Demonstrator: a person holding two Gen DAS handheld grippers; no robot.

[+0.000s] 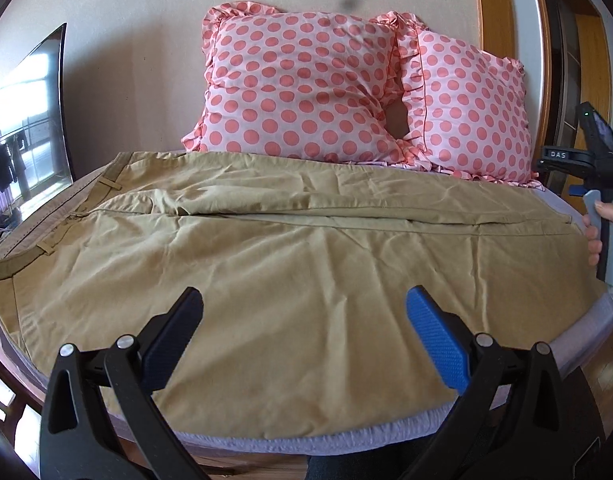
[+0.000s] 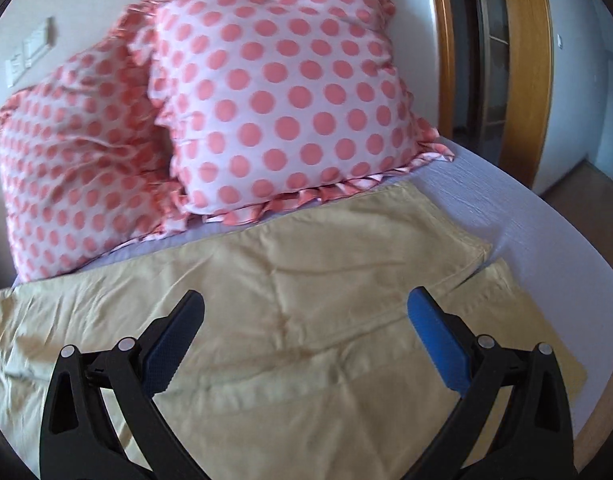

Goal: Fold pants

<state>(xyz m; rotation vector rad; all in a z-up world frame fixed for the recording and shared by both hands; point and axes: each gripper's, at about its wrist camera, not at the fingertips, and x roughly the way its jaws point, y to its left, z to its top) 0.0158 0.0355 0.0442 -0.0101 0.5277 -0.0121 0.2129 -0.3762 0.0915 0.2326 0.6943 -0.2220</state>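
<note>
Tan pants (image 1: 306, 264) lie flat across the bed, waistband at the left (image 1: 34, 216), legs running right. In the right wrist view the leg ends (image 2: 446, 264) lie one over the other near the bed's right side. My left gripper (image 1: 304, 320) is open and empty, hovering above the near leg's middle. My right gripper (image 2: 306, 320) is open and empty above the lower legs. The right gripper's handle also shows in the left wrist view (image 1: 598, 184), held in a hand beyond the pants' right end.
Two pink polka-dot pillows (image 1: 306, 84) (image 2: 282, 104) lean against the wall behind the pants. The lilac sheet (image 2: 526, 216) shows bare at the bed's right edge. A TV screen (image 1: 26, 128) stands at the left. A wooden door frame (image 2: 522, 64) is at the right.
</note>
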